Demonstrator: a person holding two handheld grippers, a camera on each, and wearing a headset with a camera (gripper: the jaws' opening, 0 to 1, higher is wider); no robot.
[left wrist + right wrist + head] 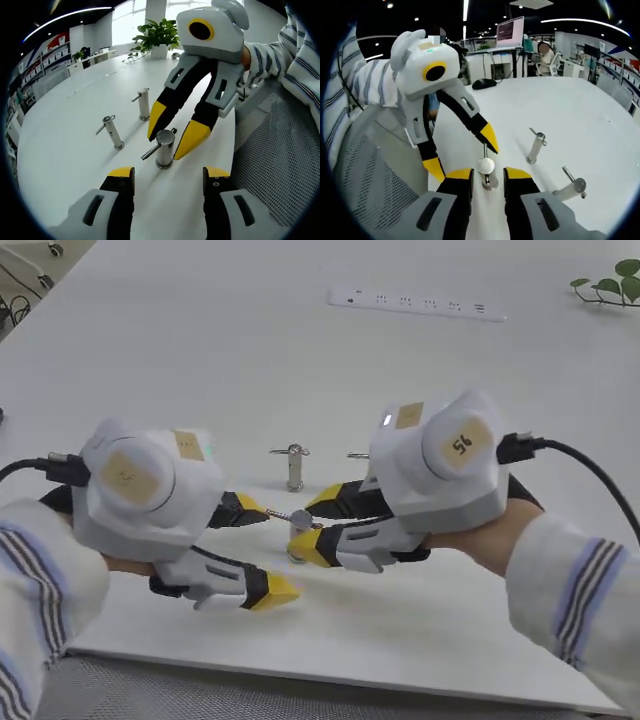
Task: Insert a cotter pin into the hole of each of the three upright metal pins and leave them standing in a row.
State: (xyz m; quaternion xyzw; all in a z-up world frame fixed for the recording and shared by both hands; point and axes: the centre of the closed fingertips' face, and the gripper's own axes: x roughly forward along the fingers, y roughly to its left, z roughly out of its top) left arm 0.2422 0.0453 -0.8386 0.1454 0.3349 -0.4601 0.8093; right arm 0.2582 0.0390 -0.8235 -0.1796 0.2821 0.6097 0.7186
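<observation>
Three upright metal pins stand on the white table (200, 360). The nearest pin (300, 530) (164, 148) (487, 172) has a cotter pin (279, 515) (150, 151) through its hole. It sits between the yellow tips of my right gripper (308, 527) (488, 179) (169, 141), whose jaws straddle it with small gaps, open. My left gripper (265, 550) (169, 177) (465, 160) is wide open and holds nothing; its upper fingertip (490, 140) is by the cotter pin's end. The second pin (293, 468) (112, 131) (536, 146) and third pin (143, 103) (572, 187) also carry cotter pins.
A white power strip (415, 302) lies at the far side and a green plant (610, 285) at the far right corner. The table's front edge (300, 670) runs just below the grippers, with grey mesh (280, 150) beyond it. Desks and a monitor (510, 30) stand behind.
</observation>
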